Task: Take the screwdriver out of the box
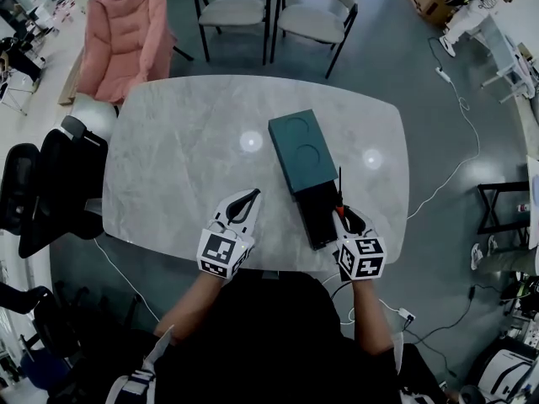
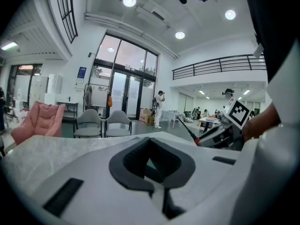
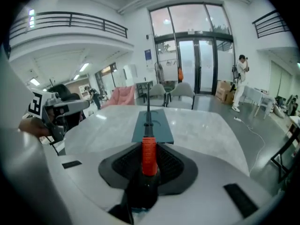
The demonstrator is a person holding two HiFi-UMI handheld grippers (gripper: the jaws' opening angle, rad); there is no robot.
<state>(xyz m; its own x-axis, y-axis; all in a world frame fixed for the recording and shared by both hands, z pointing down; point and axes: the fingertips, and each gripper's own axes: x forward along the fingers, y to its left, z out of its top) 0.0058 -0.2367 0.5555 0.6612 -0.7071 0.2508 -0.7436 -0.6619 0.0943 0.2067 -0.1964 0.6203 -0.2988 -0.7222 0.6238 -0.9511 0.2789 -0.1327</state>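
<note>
Right gripper (image 3: 148,165) is clamped on the screwdriver (image 3: 148,151), orange grip between the pads, dark shaft pointing out over the teal box (image 1: 301,151). From the head view the tool sits over the right edge of the pulled-out black tray (image 1: 318,219) and looks clear of it, so the removal seems all but done; only setting it down may be left. Left gripper (image 1: 251,197) hangs empty, jaws together, beside the box over the table (image 1: 177,141)
</note>
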